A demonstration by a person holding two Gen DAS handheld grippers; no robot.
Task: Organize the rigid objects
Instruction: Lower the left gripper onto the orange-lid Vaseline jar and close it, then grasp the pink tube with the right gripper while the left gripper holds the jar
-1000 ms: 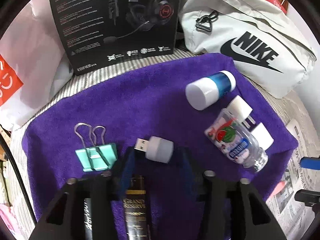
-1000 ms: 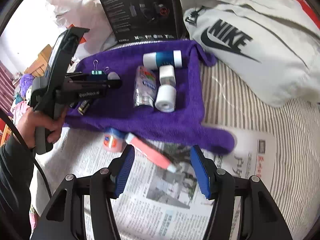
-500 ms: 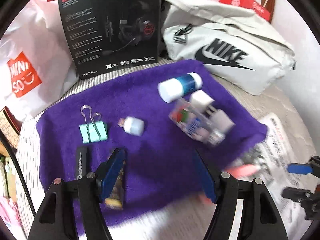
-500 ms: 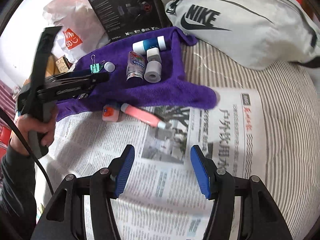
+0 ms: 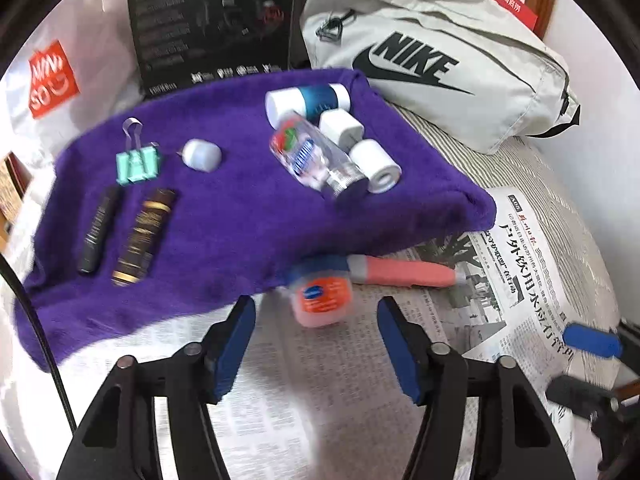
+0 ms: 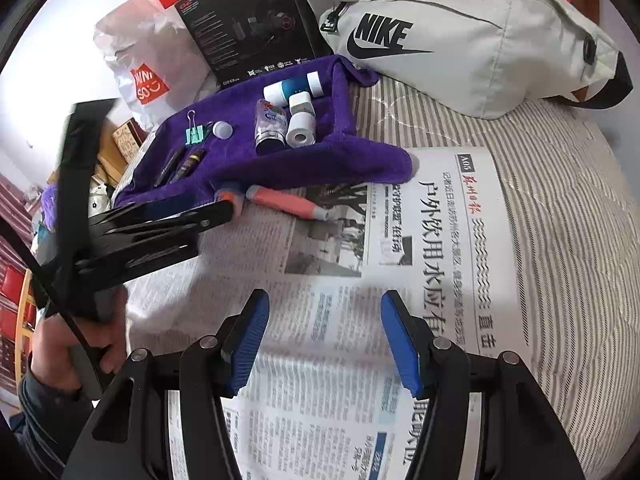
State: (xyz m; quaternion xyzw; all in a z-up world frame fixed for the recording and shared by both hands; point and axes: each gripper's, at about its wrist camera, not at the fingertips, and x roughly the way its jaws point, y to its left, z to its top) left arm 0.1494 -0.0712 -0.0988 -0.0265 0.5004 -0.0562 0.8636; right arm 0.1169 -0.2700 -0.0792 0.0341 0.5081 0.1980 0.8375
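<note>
A purple towel [image 5: 240,216] [image 6: 320,152] holds a teal binder clip [image 5: 138,164], a white USB light [image 5: 202,154], two dark tubes [image 5: 144,236], a clear bottle [image 5: 312,156] and white containers [image 5: 374,160]. A small orange-labelled jar [image 5: 322,300] and a pink pen [image 5: 404,270] [image 6: 288,200] lie on newspaper by the towel's front edge. My left gripper [image 5: 316,344] is open and empty, just short of the jar. My right gripper [image 6: 324,344] is open and empty over the newspaper [image 6: 400,280].
A grey Nike bag [image 5: 432,56] [image 6: 460,32] and a black headset box [image 5: 208,24] [image 6: 256,28] stand behind the towel. A white Miniso bag [image 5: 52,80] is at the back left. The striped bed cover [image 6: 560,200] extends right.
My left gripper has pulled back off the towel, leaving the gold-labelled tube on it, and now faces the jar on the newspaper. My right gripper has drawn back over the newspaper.
</note>
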